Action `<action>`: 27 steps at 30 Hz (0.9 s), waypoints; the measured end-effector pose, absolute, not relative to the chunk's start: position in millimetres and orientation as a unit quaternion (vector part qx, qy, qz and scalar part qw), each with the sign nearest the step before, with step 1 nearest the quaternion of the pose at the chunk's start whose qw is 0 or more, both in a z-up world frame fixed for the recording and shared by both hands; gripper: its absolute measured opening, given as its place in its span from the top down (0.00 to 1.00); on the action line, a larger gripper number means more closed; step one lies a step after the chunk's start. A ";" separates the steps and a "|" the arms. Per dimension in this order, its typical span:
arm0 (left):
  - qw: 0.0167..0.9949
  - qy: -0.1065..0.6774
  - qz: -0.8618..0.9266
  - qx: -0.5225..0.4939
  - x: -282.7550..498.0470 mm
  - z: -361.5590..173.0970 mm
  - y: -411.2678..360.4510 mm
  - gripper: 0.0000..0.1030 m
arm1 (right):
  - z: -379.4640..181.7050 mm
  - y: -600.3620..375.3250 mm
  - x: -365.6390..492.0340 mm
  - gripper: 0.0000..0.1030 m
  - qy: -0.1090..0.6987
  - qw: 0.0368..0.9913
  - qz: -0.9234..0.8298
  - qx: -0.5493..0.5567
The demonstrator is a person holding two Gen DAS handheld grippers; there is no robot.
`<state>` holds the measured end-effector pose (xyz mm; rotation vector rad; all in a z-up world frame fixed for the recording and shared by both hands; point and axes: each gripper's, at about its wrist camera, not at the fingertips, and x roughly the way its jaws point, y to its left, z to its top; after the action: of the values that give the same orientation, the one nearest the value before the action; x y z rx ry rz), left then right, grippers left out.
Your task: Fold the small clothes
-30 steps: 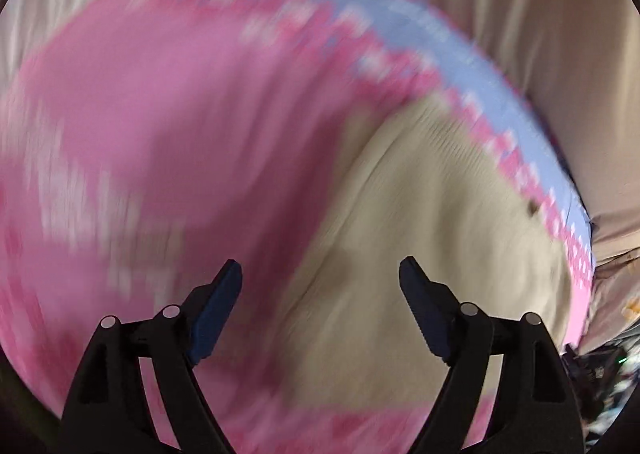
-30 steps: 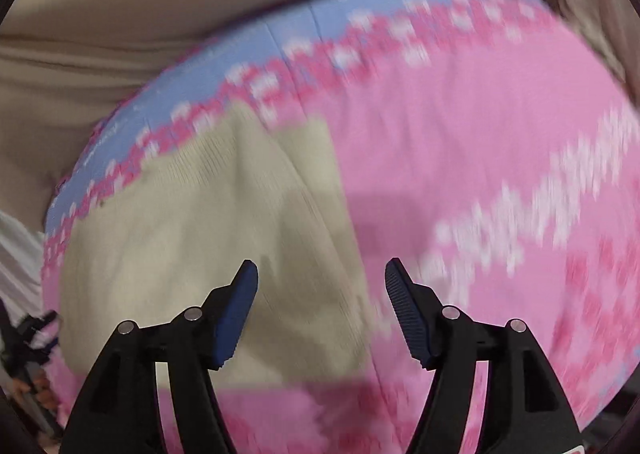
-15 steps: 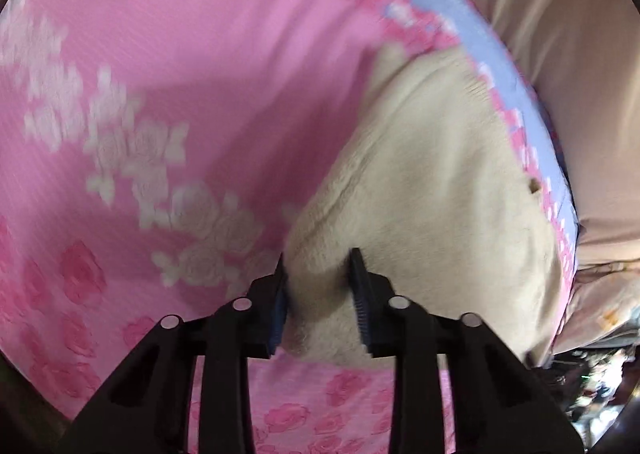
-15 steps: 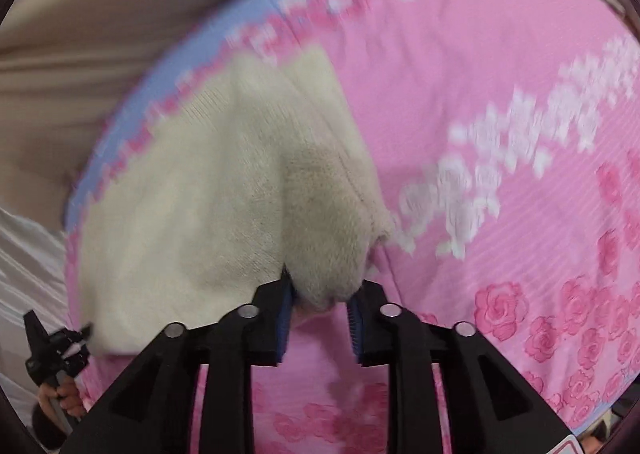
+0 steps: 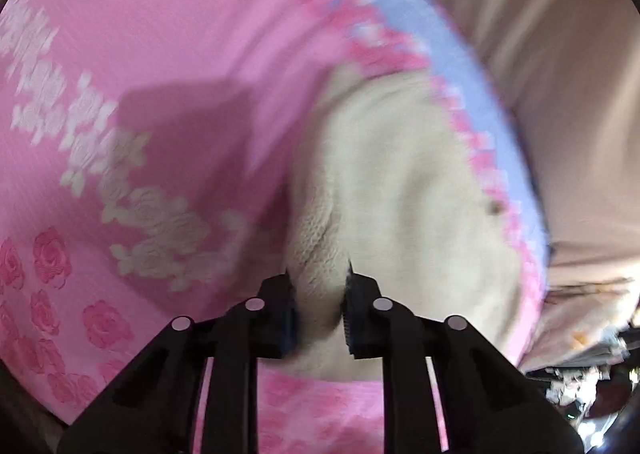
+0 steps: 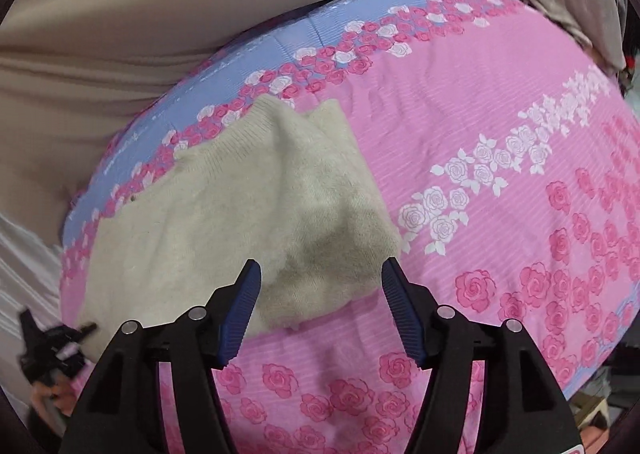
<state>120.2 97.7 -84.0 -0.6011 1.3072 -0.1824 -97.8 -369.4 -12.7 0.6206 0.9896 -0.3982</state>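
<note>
A small cream knit garment (image 6: 240,213) lies on a pink rose-print bedsheet (image 6: 480,133), near its blue border. My right gripper (image 6: 320,306) is open, its jaws hovering just over the garment's near corner, touching nothing. In the left wrist view my left gripper (image 5: 320,314) is shut on the near edge of the cream garment (image 5: 400,193), lifting a bunched fold of it. The left view is motion-blurred.
The sheet's blue band (image 6: 240,65) runs along the far edge, with beige bedding (image 6: 120,13) beyond it. Dark clutter (image 5: 592,386) shows past the bed's right side. The left gripper's handle (image 6: 48,338) shows at the left edge.
Both grippers closed on the garment half a second ago. The right gripper has since opened and let its corner drop onto the garment. The left gripper stays shut and moves with its corner.
</note>
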 end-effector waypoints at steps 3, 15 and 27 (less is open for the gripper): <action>0.787 0.558 -0.130 -0.228 116.2 -31.3 64.2 0.87 | -16.3 -362.6 -105.7 0.40 0.474 0.811 -0.169 0.298; 0.796 0.507 -0.325 -0.069 68.2 42.6 -109.5 0.89 | -7.8 -380.7 -146.1 0.40 0.445 0.815 -0.185 0.320; 0.735 0.550 -0.386 0.091 16.1 -30.0 -260.0 0.88 | -32.6 -407.3 -206.7 0.40 0.450 0.786 -0.216 0.366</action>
<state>16.1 -260.0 -30.0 0.1994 1.2095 -0.8484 -206.7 -407.3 -32.6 0.7893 0.9699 -0.4656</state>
